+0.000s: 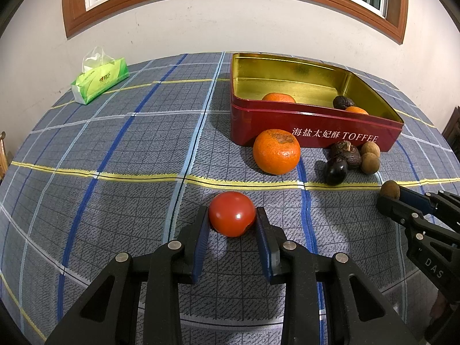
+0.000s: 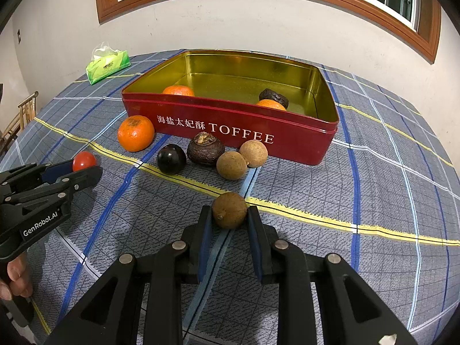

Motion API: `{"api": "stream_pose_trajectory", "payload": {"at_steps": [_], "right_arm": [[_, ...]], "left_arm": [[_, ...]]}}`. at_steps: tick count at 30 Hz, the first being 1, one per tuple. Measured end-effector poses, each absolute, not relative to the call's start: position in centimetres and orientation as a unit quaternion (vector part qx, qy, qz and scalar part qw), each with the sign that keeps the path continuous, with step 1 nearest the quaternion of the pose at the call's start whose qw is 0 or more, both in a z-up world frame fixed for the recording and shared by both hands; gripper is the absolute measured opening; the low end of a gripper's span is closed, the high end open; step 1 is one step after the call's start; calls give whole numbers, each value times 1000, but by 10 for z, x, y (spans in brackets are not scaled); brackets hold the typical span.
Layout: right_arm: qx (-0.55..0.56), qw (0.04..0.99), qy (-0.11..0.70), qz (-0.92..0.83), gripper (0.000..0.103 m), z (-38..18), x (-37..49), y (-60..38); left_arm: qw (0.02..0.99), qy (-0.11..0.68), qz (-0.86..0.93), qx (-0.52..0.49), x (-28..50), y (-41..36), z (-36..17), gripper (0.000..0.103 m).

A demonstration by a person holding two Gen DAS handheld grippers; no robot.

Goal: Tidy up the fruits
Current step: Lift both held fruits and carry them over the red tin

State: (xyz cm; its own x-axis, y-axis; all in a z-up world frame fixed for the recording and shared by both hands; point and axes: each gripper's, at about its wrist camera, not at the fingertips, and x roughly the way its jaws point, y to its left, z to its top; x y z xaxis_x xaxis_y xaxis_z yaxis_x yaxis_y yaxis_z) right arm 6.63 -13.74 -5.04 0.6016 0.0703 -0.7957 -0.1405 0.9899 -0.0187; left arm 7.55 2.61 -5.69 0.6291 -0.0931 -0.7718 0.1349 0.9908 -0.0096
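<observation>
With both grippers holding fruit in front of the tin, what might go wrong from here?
1. The tomato sits at the left gripper fingertips, so it may slip out.
2. The brown fruit in the right gripper is round and could roll free.
3. Loose fruit crowds the tin front; a low pass might scatter it.

Red tin (image 2: 230, 126): "海盐太妃酥 TOFFEE"; left gripper (image 2: 86, 169): "GenRobot.AI".

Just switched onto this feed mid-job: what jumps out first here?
The red toffee tin at the back of the plaid tablecloth, with two oranges and a dark fruit already inside. Up close, the left gripper is shut on a red tomato, and the right gripper on a brown longan. A loose orange and small fruits lie before the tin.
</observation>
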Motion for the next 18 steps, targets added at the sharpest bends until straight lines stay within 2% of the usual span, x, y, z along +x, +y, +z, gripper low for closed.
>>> {"api": "stream_pose_trajectory", "payload": {"at_steps": [18], "right_arm": [[-32, 889, 453, 66, 23, -41, 62, -135]], "left_arm": [[902, 427, -64, 18, 74, 26, -56, 32]]}}
